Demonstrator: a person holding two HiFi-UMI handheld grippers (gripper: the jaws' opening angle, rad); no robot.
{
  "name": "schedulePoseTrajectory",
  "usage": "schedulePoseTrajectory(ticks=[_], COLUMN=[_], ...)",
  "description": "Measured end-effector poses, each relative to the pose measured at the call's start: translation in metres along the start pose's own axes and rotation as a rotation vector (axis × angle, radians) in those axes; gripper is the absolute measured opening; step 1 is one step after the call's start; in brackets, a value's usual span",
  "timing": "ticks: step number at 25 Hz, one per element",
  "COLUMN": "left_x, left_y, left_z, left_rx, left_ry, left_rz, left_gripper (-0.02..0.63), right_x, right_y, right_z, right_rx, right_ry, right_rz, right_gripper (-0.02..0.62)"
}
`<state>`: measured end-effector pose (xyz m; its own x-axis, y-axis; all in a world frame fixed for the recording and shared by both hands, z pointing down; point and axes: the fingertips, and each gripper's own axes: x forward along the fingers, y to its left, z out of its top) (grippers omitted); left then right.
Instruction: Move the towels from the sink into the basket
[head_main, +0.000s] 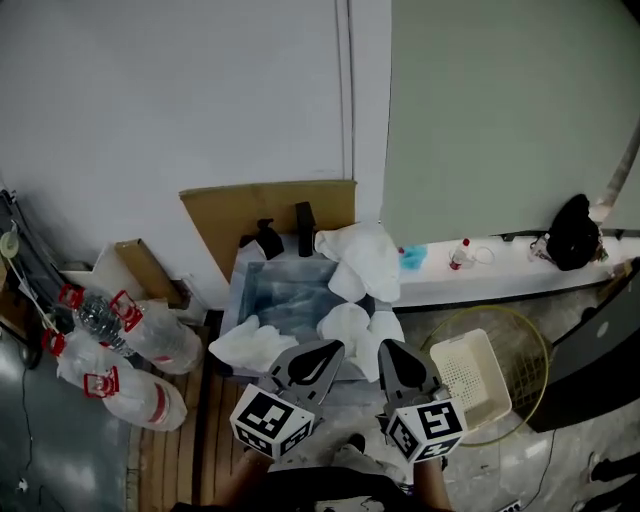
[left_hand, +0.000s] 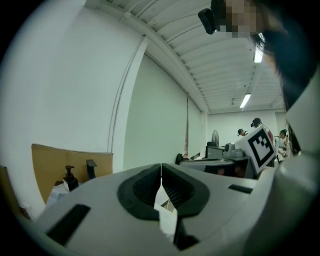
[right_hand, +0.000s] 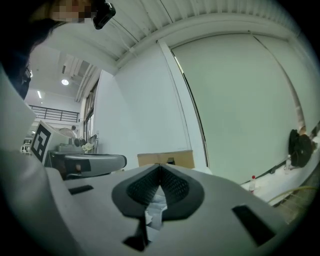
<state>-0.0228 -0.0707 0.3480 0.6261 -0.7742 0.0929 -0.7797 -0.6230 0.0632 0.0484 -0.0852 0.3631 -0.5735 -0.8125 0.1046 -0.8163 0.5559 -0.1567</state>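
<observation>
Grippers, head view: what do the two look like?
They match. The left claw and right claw are pale grey tapering wedges with black ribbed pads inside. Each carries a white cube printed with black square markers. No cables show.

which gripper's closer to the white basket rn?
Right. The right gripper is just left of the basket; the left gripper is farther left, at the sink.

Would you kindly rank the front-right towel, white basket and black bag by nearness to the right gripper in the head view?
1. Front-right towel, on the sink's edge, just ahead of the right gripper.
2. White basket, to its right.
3. Black bag, far-right ledge.
</observation>
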Motion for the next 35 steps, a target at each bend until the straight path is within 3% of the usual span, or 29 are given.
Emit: schedulePoseTrajectory(ticks=[15, 21, 27, 35], left_x=[0.024, 0.042, 0.059, 0.065], left_y=[0.022, 0.050, 0.077, 0.117], left_z=[-0.006, -0.003, 0.001, -0.006], left_rx=[-0.019, 0.008, 0.013, -0.009], left_ry=[0.072, 0.050, 0.044, 0.035], left_rz=[0.120, 0.099, 0.055, 0.049], left_gripper=[0.009, 0.009, 0.009, 0.009], right_x=[0.046, 0.074, 0.108, 0.175], right_y=[-0.037, -0.051, -0.073, -0.136], right_z=[-0.018, -0.025, -0.027, -0.038], right_rx=[0.076, 0.078, -0.001, -0.065], right_ry=[0.059, 0.083, 0.111, 0.161], right_rz=[0.090, 0.062, 0.013, -0.045], right_gripper=[0.005, 0.005, 0.006, 0.008])
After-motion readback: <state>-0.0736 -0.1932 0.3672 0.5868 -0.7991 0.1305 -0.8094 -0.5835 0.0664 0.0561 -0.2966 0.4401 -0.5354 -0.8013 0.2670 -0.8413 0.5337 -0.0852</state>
